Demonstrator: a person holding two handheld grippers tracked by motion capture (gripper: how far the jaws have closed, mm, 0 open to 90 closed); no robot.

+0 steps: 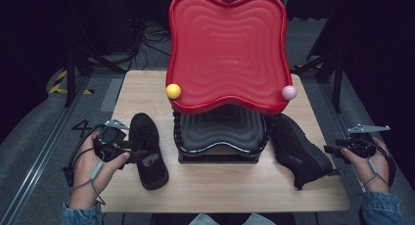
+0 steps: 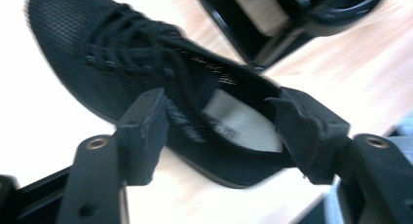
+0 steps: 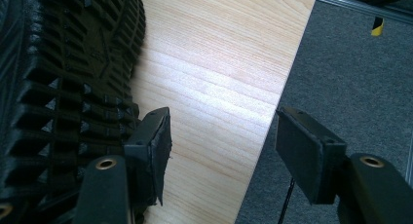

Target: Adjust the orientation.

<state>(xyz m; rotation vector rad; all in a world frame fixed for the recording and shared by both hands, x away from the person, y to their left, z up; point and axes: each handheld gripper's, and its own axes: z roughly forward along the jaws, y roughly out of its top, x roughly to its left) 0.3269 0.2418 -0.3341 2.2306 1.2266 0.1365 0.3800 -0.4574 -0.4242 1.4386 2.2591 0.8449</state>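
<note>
A black mesh shoe [image 1: 148, 156] stands upright on the wooden table [image 1: 220, 186], left of a black box. My left gripper [image 1: 139, 150] reaches it from the left. In the left gripper view the jaws are open [image 2: 219, 104] on either side of the shoe's [image 2: 146, 63] heel opening, and the pads do not press on it. A second black shoe [image 1: 297, 149] lies on its side right of the box. My right gripper [image 1: 329, 148] hovers open at the table's right edge. Its left pad sits next to that shoe's lugged sole [image 3: 63, 78], with bare table [image 3: 214, 53] between the jaws [image 3: 221, 121].
A black ribbed box [image 1: 220, 132] sits mid-table, with its big red wavy lid [image 1: 227, 44] raised behind it. A yellow ball [image 1: 173, 91] and a pink ball [image 1: 288, 92] mark the lid's lower corners. Grey floor and dark stands surround the table.
</note>
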